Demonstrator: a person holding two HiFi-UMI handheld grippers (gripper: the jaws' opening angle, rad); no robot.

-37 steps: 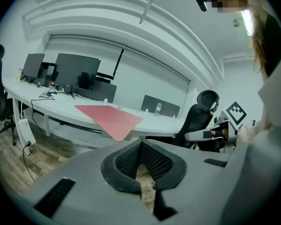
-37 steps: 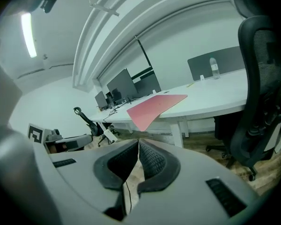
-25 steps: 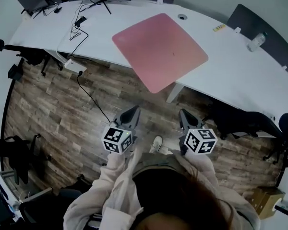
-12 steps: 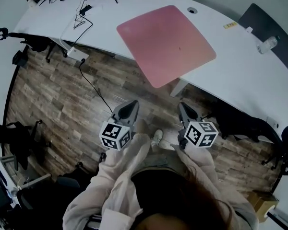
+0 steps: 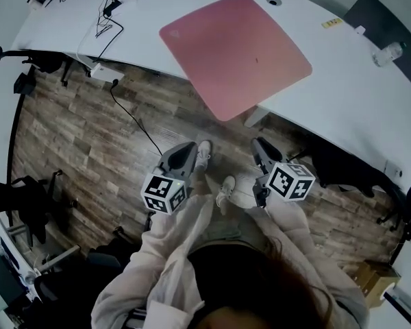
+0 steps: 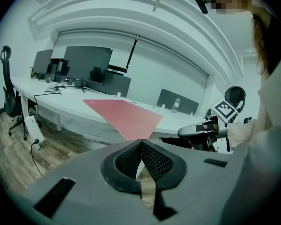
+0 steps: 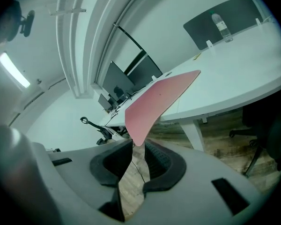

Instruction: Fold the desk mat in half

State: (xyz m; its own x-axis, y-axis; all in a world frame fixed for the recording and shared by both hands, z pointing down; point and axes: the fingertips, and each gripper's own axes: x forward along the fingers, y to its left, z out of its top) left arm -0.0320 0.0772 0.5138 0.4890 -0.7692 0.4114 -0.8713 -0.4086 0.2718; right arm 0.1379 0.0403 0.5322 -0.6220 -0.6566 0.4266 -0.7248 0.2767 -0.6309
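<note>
A pink desk mat (image 5: 236,50) lies flat and askew on the white desk (image 5: 342,101), its near corner hanging over the desk's front edge. It also shows in the left gripper view (image 6: 124,114) and the right gripper view (image 7: 154,102). Both grippers hang over the wooden floor, well short of the desk. My left gripper (image 5: 187,149) (image 6: 141,142) is shut with its tips touching and nothing held. The jaws of my right gripper (image 5: 260,144) (image 7: 138,146) are opening; a narrow gap shows between them and nothing is in it.
Cables (image 5: 106,19) and a power strip (image 5: 103,72) trail off the desk's left end to the floor. A water bottle (image 5: 387,53) stands by a dark divider at the far right. Office chairs (image 5: 342,173) sit under the desk's right side. A cardboard box (image 5: 373,279) lies bottom right.
The person has stepped toward the desk, so the mat sits nearer and higher in the head view. Both grippers have moved forward with the body. A foot now shows between them.
</note>
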